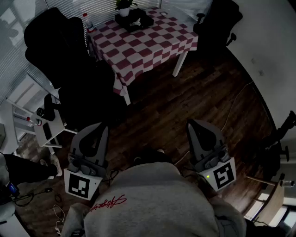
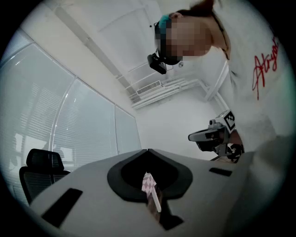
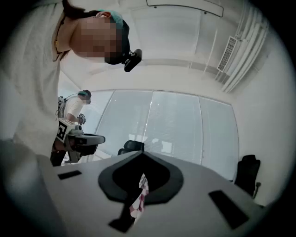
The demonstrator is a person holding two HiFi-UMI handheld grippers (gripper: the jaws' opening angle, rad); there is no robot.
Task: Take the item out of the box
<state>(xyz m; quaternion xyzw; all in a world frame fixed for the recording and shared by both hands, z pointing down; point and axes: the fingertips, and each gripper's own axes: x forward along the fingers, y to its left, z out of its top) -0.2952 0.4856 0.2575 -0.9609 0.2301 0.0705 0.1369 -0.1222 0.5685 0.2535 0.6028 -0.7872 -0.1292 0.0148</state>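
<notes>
**Head view.** Left gripper (image 1: 98,129) and right gripper (image 1: 200,127), grey moulded plastic, are held at the torso, well apart from the checked-cloth table (image 1: 143,51). A pale item (image 1: 136,21) lies in the dark shallow box (image 1: 121,24), with a potted plant (image 1: 124,6) just behind.

Likely risk: a careless reach topples the plant or drags the cloth.

**Left gripper view.** Jaws together, nothing held; smooth matte shells.

**Right gripper view.** Jaws together, nothing held; dark rounded pads.
</notes>
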